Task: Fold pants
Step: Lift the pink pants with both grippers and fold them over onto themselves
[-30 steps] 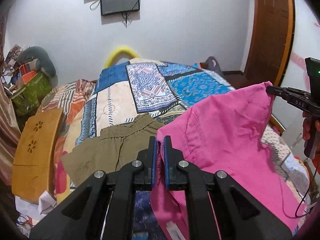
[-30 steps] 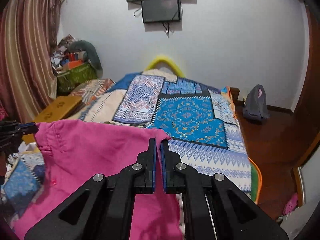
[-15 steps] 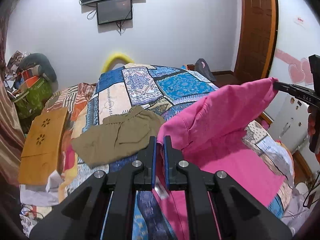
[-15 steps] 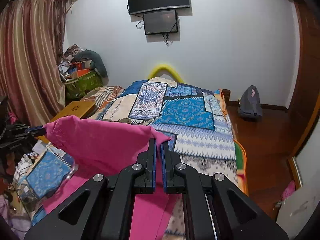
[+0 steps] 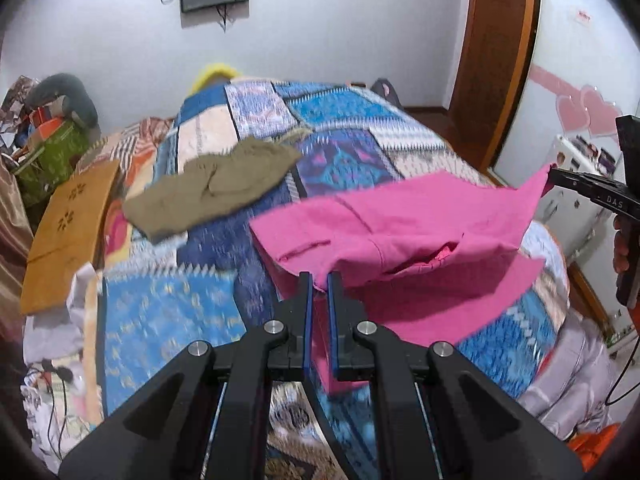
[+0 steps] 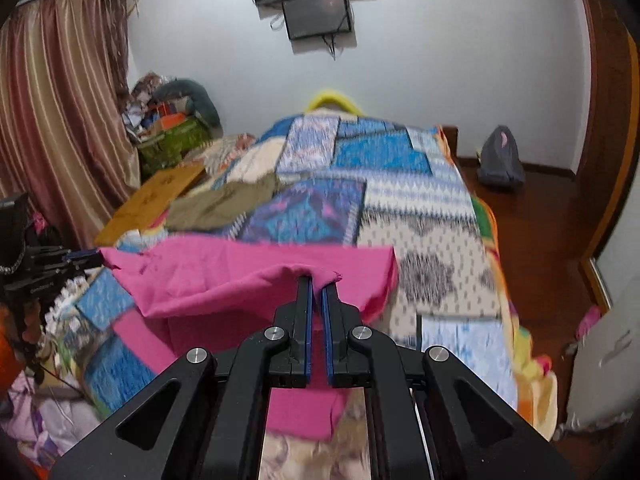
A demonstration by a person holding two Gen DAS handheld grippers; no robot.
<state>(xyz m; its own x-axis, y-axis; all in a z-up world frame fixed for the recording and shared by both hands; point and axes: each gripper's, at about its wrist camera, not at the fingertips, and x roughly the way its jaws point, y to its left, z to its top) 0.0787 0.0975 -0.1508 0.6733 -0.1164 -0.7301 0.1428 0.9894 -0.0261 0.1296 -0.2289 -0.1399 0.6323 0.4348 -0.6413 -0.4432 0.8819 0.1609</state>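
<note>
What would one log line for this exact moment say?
step: fold pants | left tool: shut on pink pants | right tool: shut on pink pants | pants: stretched between tools above bed | olive garment: lying beyond

Patchwork-covered bed (image 5: 344,148) under olive shorts (image 5: 212,188)

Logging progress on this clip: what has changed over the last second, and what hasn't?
Both grippers pulled back toward the near end of the bed, carrying the pink pants' held edge lower over the patchwork bedspread. Left gripper and right gripper stay clamped on it; olive shorts unmoved.
</note>
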